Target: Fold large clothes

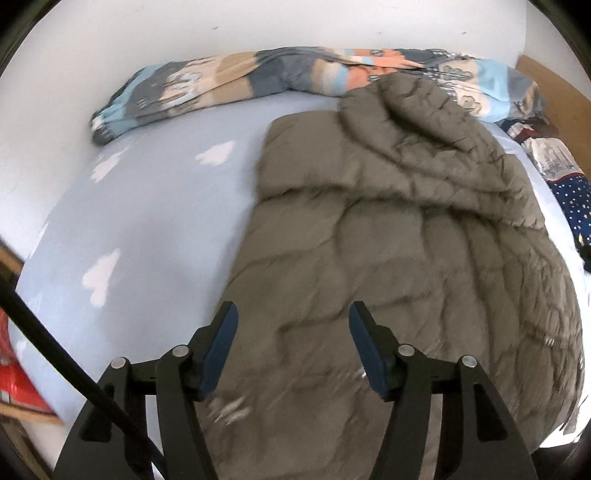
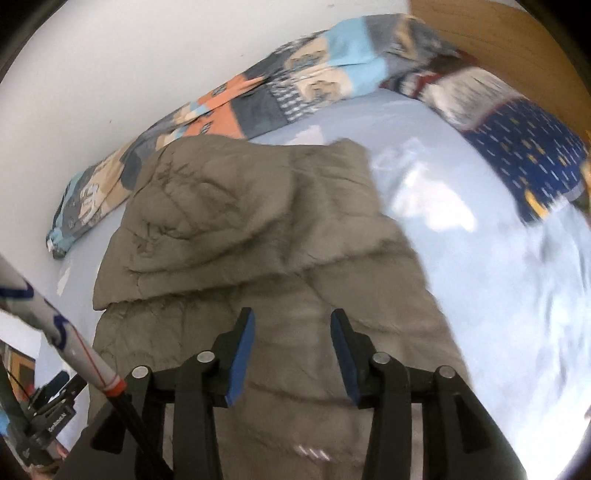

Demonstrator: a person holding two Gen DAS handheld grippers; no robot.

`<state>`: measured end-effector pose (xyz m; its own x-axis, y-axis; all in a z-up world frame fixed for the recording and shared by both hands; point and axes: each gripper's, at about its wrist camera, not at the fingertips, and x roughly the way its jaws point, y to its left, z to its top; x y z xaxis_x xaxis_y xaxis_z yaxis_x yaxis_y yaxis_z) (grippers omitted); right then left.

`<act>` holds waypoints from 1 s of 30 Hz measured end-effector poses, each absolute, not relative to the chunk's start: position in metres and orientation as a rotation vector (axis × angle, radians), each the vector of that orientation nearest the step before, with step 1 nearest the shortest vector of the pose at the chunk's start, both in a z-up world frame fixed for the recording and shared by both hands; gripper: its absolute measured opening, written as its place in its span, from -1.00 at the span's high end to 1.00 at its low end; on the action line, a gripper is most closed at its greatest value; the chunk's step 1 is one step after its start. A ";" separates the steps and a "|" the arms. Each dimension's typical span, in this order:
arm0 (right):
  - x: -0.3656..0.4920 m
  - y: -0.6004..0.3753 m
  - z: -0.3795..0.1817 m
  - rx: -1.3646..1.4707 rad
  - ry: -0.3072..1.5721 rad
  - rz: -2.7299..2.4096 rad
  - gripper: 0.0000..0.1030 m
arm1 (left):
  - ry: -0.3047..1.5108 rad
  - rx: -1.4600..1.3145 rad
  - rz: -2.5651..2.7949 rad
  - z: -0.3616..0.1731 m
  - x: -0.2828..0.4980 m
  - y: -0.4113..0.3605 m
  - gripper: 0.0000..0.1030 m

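Note:
A big olive-grey quilted jacket [image 1: 406,221] lies folded lengthwise on a light blue bed sheet [image 1: 147,203], its hood end toward the wall. In the right wrist view the jacket [image 2: 240,221] fills the middle, with a folded flap across its upper part. My left gripper [image 1: 292,308] hovers over the jacket's near left edge, blue pads apart with nothing between them. My right gripper [image 2: 293,313] hangs above the jacket's near part, also open and empty. Both views are motion-blurred.
A patchwork duvet [image 1: 258,77] is bunched along the white wall. A navy dotted pillow [image 2: 524,147] lies by the wooden headboard [image 2: 498,33]. A black rod [image 1: 55,343] crosses the lower left, with a red item [image 1: 14,369] beyond the bed edge. A white pole [image 2: 74,343] slants at the left.

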<state>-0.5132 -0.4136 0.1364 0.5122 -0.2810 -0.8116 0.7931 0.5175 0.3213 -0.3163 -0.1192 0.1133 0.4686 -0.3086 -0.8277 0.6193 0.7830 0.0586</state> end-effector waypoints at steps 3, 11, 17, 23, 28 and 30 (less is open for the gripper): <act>-0.557 -0.401 0.124 0.846 0.775 -0.730 0.06 | 0.955 0.344 -0.561 0.102 -0.324 -0.087 -0.20; -0.620 -0.339 0.070 0.868 0.927 -0.718 0.06 | 1.045 0.432 -0.539 0.049 -0.337 -0.062 -0.27; -0.650 -0.328 0.080 0.864 0.872 -0.718 0.04 | 1.037 0.338 -0.571 0.065 -0.345 -0.031 -0.27; -0.694 -0.321 0.092 0.934 0.768 -0.776 -0.05 | 1.051 0.200 -0.535 0.077 -0.346 0.030 -0.31; -0.735 -0.326 0.091 1.023 0.685 -0.885 -0.25 | 1.157 0.023 -0.487 0.065 -0.321 0.064 -0.31; -0.751 -0.331 0.085 1.079 0.663 -0.923 -0.28 | 1.184 -0.040 -0.502 0.059 -0.314 0.064 -0.31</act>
